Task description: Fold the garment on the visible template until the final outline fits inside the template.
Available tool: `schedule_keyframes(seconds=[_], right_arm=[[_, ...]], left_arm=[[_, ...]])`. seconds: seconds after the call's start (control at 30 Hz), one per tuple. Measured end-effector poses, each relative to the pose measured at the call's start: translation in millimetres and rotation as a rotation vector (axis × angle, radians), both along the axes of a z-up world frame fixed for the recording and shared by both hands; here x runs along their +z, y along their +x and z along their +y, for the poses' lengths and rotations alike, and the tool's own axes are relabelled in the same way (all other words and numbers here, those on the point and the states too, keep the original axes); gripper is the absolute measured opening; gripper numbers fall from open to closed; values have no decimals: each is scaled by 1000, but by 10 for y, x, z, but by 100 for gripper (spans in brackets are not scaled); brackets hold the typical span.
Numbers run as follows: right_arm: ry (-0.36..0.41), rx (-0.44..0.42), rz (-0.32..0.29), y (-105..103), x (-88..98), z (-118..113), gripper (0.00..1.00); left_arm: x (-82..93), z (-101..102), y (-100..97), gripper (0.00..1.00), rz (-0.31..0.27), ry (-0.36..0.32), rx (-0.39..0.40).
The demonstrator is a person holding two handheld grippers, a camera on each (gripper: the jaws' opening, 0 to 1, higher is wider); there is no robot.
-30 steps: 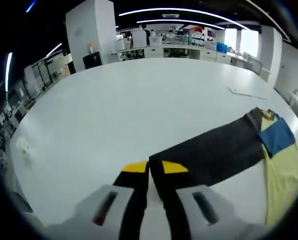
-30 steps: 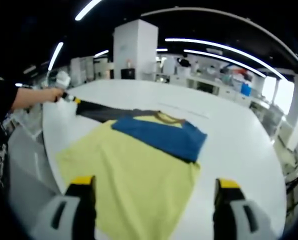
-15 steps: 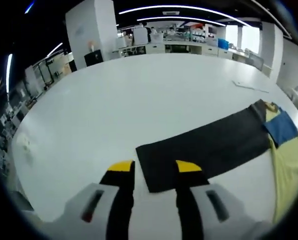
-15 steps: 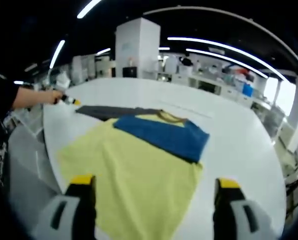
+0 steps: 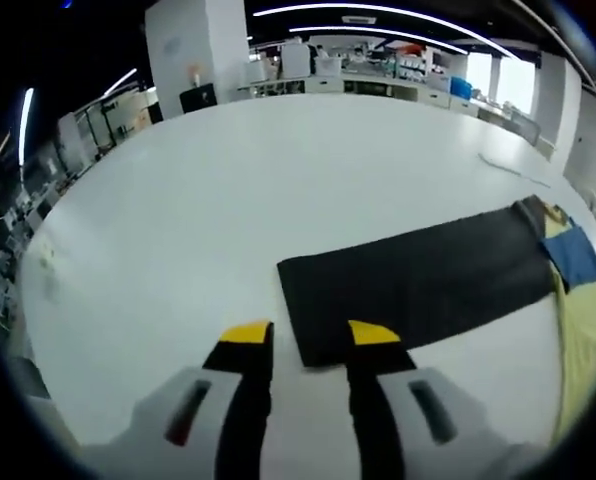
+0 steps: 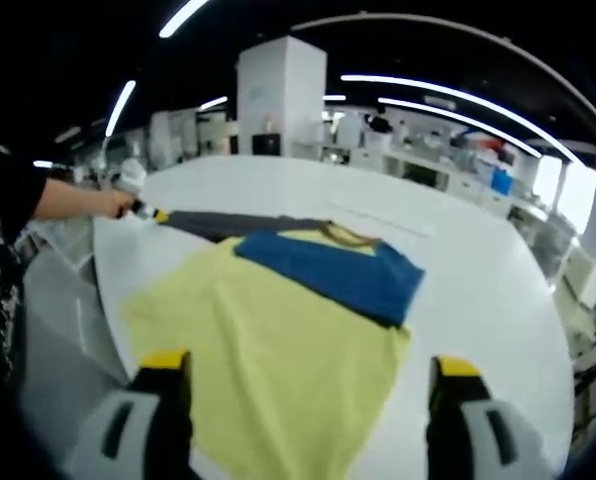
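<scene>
A shirt (image 6: pixel 278 340) lay flat on a big white desk (image 5: pixel 278 190). Its body was pale yellow, with one blue sleeve (image 6: pixel 328 272) folded across the chest and one dark sleeve (image 5: pixel 418 285) stretched out straight along the desk toward the desk's near edge in the left gripper view.

In the left gripper view, the left gripper (image 5: pixel 308 335) stood with its jaws a little apart, the yellow tips on either side of the end of the dark sleeve. The cuff end lay on the desk just ahead of the tips, and the jaws held nothing. The right gripper view showed this gripper far off at the sleeve's end, in a person's hand (image 6: pixel 113 200), near the desk's left edge.

In the right gripper view, the right gripper (image 6: pixel 308 375) stood wide open and empty, its two jaws well apart over the yellow hem nearest the desk's front edge.

A thin flat strip (image 5: pixel 513 168) lay on the desk beyond the shirt's collar. I could not tell where the template's outline ran.
</scene>
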State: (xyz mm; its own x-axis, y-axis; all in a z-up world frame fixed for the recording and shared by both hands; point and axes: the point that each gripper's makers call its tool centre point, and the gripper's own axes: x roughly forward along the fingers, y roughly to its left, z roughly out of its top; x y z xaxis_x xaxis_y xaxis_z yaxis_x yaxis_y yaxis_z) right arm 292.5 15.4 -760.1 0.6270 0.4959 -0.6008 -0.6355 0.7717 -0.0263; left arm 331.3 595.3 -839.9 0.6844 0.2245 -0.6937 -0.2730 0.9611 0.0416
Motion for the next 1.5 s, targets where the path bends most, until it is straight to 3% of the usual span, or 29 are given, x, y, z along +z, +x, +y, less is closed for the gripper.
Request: schedule_keyframes(seconds=[0.03,0.07,0.1,0.23,0.3,0.4,0.53,0.63,0.73,0.87,1.13,1.5], right_arm=[[-2,1,1,-5,-7,-4,99],[-5,4,3,-12,-13,-5,99],[-8,7,5,-19,-20,-4,99],[-6,9,9,-29,-35,5,99],[3,5,11,-30,-33,10,99],[10,4,13,-34,-33,9,99],[7,-2,14,-36,-39,-8,99],[1,-5,13,-43,-42,-13,99],[6,-4,13,-45,-40,-6,99],[10,13,16,-58,-33,17,99],[35,40,19,-88,-20,86,99],[28,69,22,-169,-7,112,99]], left_arm=[[-12,0,-20,23,12,-3,7],[40,-3,26,23,-32,-15,24],[15,2,-22,22,3,-14,17],[25,-27,-24,20,0,-39,34],[31,-77,-48,18,0,-88,72],[32,-50,-44,14,10,-77,75],[-7,49,-8,8,-5,-122,116],[-11,0,-5,4,-21,-163,131],[-7,-31,-15,1,-22,-174,140],[24,-59,-6,0,-11,-140,119],[300,-204,114,0,-80,-86,45],[645,-551,296,0,-159,-127,-29]])
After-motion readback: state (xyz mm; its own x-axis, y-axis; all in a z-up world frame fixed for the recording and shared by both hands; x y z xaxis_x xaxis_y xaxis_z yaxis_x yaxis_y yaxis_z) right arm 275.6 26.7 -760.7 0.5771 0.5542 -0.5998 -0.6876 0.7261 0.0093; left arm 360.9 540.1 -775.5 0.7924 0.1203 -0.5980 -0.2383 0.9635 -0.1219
